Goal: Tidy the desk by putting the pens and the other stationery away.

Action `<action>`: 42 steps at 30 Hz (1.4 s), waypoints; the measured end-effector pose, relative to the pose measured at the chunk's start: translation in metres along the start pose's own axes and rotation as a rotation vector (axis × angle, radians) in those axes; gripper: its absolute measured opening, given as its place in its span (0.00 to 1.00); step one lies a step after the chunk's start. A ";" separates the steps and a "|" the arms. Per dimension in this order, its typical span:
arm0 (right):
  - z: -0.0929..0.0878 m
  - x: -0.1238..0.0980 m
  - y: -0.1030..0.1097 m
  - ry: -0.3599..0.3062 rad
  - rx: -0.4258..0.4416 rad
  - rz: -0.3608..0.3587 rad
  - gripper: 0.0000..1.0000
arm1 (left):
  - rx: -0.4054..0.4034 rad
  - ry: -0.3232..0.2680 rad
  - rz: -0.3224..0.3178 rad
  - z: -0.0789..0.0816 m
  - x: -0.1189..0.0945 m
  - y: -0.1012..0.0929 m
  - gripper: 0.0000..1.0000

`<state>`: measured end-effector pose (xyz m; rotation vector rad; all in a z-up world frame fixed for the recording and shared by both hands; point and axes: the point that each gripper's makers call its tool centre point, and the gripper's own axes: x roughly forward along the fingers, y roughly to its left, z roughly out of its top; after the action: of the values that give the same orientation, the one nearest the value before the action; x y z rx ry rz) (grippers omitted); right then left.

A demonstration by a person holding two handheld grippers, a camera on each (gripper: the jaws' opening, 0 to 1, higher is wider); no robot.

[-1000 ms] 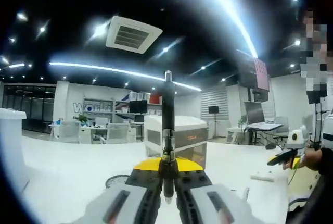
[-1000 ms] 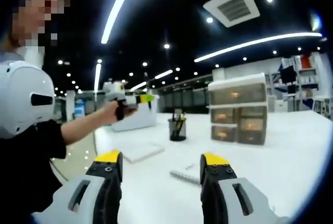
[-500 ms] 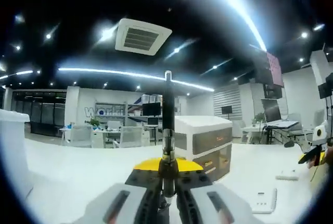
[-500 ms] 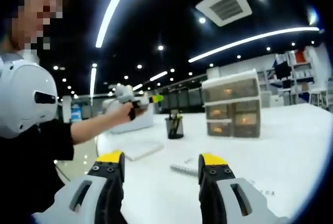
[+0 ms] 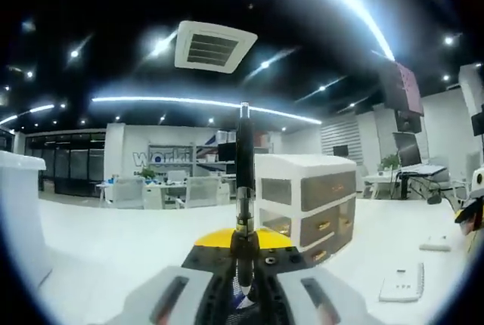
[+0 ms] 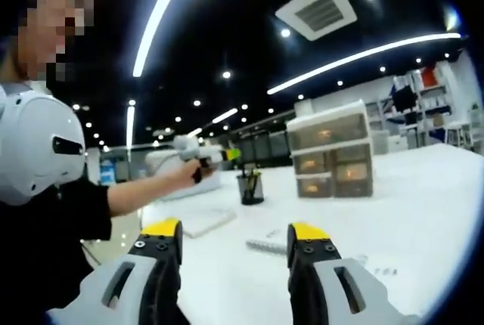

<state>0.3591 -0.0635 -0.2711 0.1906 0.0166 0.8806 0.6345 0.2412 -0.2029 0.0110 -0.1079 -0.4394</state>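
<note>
Pens are the matter here, and one dark pen (image 5: 243,181) stands upright in the left gripper view, pinched at its lower end between the closed jaws of the left gripper (image 5: 243,280). Its tip rises well above the yellow jaw ends. Behind it and a little to the right sits a white drawer unit (image 5: 306,205) on the white desk (image 5: 113,249); the pen's shaft crosses in front of the unit's left edge. To the left of the pen the desk surface lies bare as far as a white box (image 5: 19,212) at the view's left edge. To the right, a small white notepad-like item (image 5: 402,283) lies flat near the desk's near edge, and another small white object (image 5: 436,245) lies further off.

In the right gripper view, the right gripper (image 6: 233,253) has its jaws set wide apart with nothing between them. Between the yellow-tipped jaws, a spiral notebook (image 6: 266,246) lies flat on the desk. Further back stands a black pen cup (image 6: 250,187) holding pens, with the drawer unit (image 6: 333,160) to its right, apart from it. A white pad (image 6: 200,221) lies to the left of the notebook. The person's arm (image 6: 144,193) reaches across from the left, holding the left gripper (image 6: 203,160) just left of and above the pen cup. The desk to the right of the drawer unit is open.
</note>
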 end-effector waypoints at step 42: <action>-0.003 -0.003 0.006 -0.013 0.017 -0.008 0.51 | 0.012 0.097 0.030 -0.045 -0.011 0.002 0.20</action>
<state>0.3525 -0.0616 -0.2736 0.2116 0.0127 0.8714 0.6298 0.2473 -0.2487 0.0424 -0.0153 -0.4078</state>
